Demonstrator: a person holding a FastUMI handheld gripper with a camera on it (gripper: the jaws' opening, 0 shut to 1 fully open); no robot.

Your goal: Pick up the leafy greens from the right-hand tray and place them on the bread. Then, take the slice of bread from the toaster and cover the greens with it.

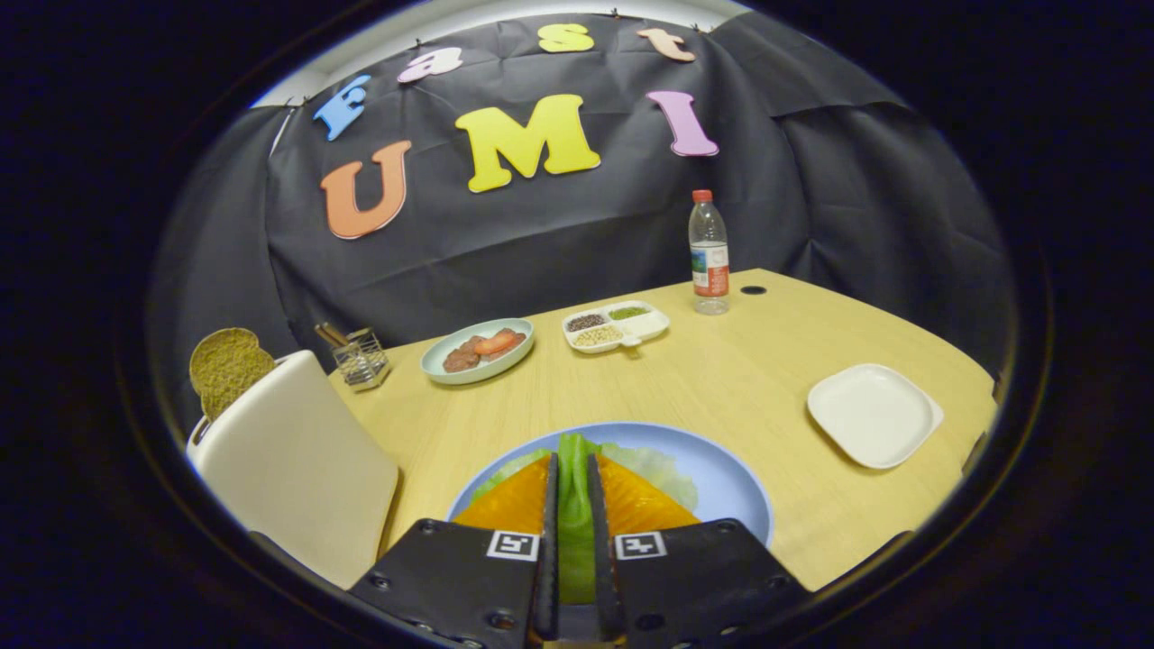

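Note:
My gripper (574, 473) is shut on the leafy greens (574, 514), with both orange fingers (509, 505) pressing a bright green strip of leaf between them. Paler leaf (663, 470) spreads out past the right finger. The greens sit low over a round light-blue plate (726, 478) just ahead of the fingers; I cannot tell whether they touch it. Whatever lies on the plate under the fingers is hidden. A cream toaster (293, 464) stands to the left of the plate, and a brown slice of bread (225, 365) sticks up out of its slot.
An empty white square tray (873, 415) lies to the right of the plate. Farther back on the wooden table (721, 370) are a dish of sausages (478, 350), a divided tray of grains (616, 325), a wire holder (361, 358) and a water bottle (709, 254).

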